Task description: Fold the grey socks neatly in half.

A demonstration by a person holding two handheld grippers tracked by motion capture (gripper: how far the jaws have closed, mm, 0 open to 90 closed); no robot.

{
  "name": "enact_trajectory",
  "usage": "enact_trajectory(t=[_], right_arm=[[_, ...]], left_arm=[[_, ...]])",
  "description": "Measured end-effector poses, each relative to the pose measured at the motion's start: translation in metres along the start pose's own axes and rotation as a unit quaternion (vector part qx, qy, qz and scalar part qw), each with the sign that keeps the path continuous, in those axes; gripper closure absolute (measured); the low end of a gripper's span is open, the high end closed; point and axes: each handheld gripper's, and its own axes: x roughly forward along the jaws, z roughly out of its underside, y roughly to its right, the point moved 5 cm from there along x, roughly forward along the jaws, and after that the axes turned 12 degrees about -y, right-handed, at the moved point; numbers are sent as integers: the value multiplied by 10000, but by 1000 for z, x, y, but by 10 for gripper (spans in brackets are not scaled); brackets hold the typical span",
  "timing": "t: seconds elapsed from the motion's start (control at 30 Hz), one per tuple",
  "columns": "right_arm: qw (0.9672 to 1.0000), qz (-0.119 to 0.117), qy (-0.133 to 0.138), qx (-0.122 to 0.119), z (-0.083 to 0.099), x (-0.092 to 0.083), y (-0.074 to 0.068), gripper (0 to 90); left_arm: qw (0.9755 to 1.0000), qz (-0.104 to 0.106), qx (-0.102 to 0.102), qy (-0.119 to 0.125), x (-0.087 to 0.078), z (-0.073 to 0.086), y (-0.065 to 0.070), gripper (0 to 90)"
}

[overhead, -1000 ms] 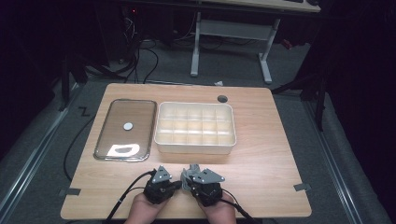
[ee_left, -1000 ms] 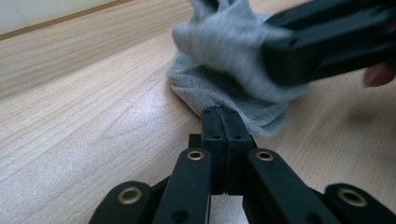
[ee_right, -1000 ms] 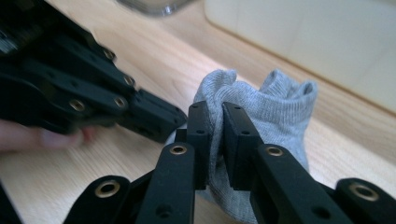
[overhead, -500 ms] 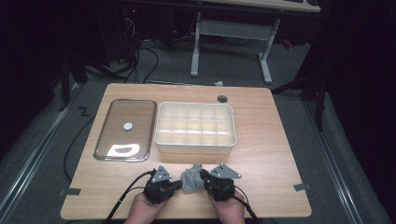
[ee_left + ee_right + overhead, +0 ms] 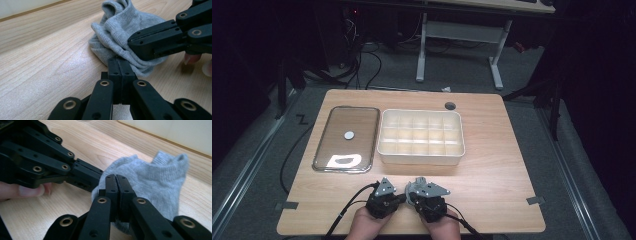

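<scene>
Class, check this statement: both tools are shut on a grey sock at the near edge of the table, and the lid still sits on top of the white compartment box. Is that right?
Not quite. The left tool and right tool are shut on the grey sock as stated, but the lid is off: the high view shows it lying flat on the table beside the open white compartment box, on its left.

Wooden table (image 5: pixel 492 165) with lidded tray (image 5: pixel 346 139), compartment box (image 5: pixel 421 136), grey sock (image 5: pixel 413 188).
</scene>
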Motion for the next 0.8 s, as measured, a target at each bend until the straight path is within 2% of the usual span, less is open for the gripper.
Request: enact_trajectory(t=[0.2,0.3,0.33,0.37,0.47,0.57,0.63,0.67,0.73,0.8], right_arm=[[10000,19,-19,-39,7,5,-3,900],[9998,139,41,-135,9,5,-6,900],[9997,164,50,-144,9,5,-7,900],[9997,181,58,-131,9,5,-8,900],[9997,185,75,-152,10,6,-7,900],[9996,191,92,-176,10,6,-7,900],[9996,195,103,-174,10,6,-8,900],[9996,198,109,-180,10,6,-8,900],[9995,203,107,-200,10,6,-9,900],[9996,182,121,-197,10,6,-9,899]], left_arm=[[10000,-26,-24,9,-1,0,-1,898],[9991,86,-248,346,-9,-3,-6,891],[9979,124,-307,561,-16,-6,-8,897],[9972,107,-251,698,-21,-9,-8,900],[9963,233,-40,831,-26,-20,1,900],[9962,355,21,797,-18,-27,6,900],[9962,427,20,762,-11,-31,4,900],[9966,507,-15,649,-5,-32,2,900],[9978,482,9,446,4,-30,-2,900],[9978,541,-91,380,10,-26,-6,900]])
